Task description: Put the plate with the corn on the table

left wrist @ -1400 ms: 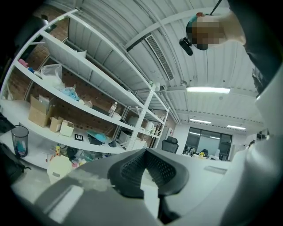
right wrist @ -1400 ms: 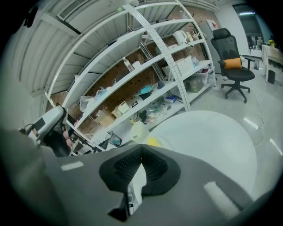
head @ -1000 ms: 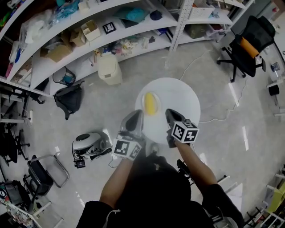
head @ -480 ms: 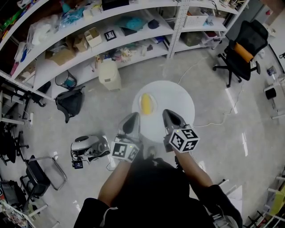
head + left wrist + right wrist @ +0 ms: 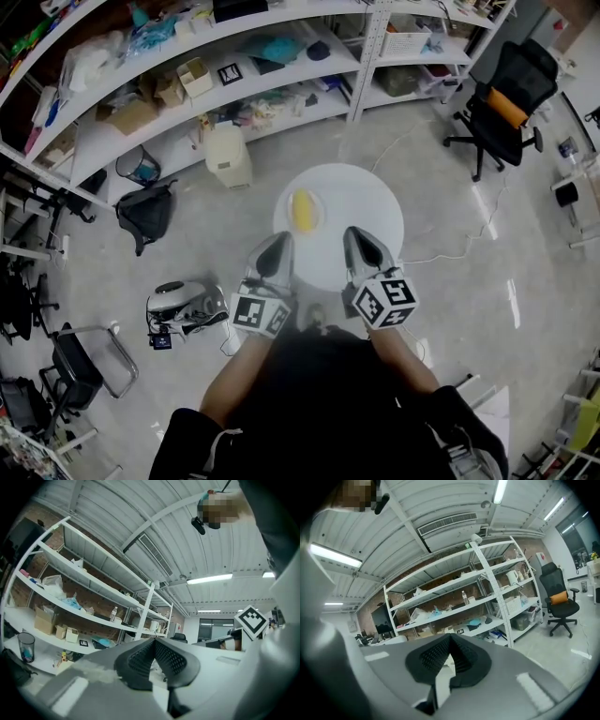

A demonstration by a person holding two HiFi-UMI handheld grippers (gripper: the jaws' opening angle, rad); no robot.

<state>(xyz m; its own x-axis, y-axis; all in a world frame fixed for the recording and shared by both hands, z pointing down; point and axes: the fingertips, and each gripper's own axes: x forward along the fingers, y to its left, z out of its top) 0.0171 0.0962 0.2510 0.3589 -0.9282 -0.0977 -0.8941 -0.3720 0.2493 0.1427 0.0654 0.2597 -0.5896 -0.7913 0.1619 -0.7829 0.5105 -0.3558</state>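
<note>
A white plate (image 5: 303, 212) with a yellow corn cob (image 5: 301, 210) on it rests on the left part of the round white table (image 5: 361, 202). My left gripper (image 5: 277, 247) hovers at the table's near left edge, just short of the plate, its jaws shut and empty. The right gripper (image 5: 362, 242) hangs over the table's near edge, also shut on nothing. In the left gripper view the left gripper (image 5: 153, 642) points up toward the shelves and ceiling. The right gripper (image 5: 449, 639) in the right gripper view does the same.
White shelving (image 5: 281, 80) with boxes and clutter curves along the far side. On the floor stand a cream bin (image 5: 230, 146), a black bag (image 5: 145, 212) and a grey machine (image 5: 183, 303). A black office chair (image 5: 506, 101) sits at the right, with a cable (image 5: 459, 248) trailing by the table.
Both grippers have drawn back a little from the plate toward my body. The plate and corn stay put on the table. The head view has drifted slightly.
</note>
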